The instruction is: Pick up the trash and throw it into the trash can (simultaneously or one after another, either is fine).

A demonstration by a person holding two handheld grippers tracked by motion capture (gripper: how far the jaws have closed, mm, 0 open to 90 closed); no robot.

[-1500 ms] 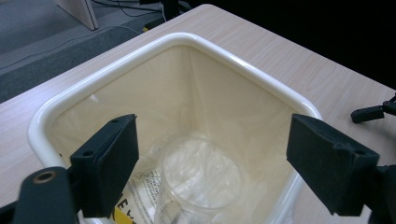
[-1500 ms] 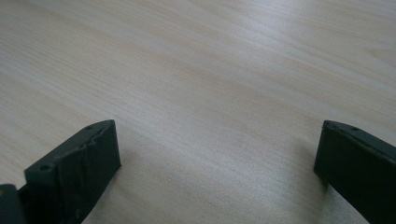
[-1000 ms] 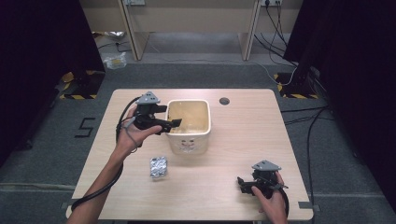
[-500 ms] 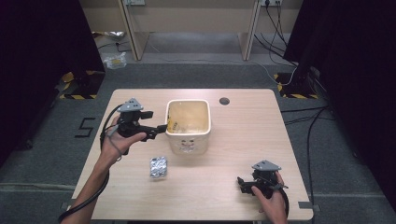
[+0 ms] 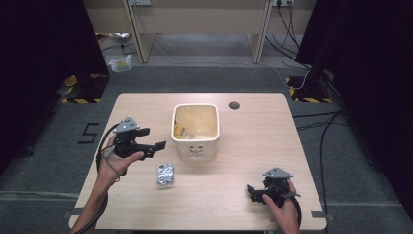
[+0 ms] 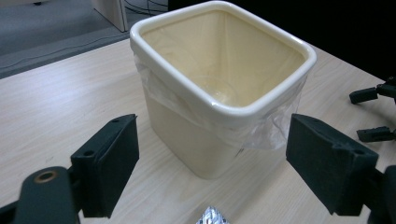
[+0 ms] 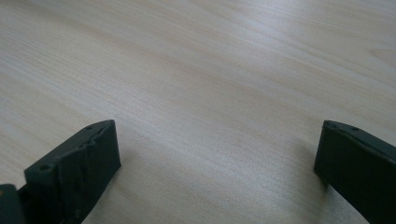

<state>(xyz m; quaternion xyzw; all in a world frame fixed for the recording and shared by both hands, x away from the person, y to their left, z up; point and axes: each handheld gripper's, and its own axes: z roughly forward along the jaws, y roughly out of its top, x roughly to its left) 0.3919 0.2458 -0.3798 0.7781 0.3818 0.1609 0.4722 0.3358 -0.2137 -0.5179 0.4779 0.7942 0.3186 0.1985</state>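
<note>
One bin (image 5: 196, 131) (lined), one foil packet (image 5: 165, 174), two tools.

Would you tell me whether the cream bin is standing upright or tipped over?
Upright: the cream bin rests on its base, its lined rim facing up.

- A black figure "5" (image 5: 90, 132) is showing on the grey floor, just left of the table (image 5: 253, 146).
- A small printed face on the cream bin (image 5: 196, 127) is carrying marks too small to read.
</note>
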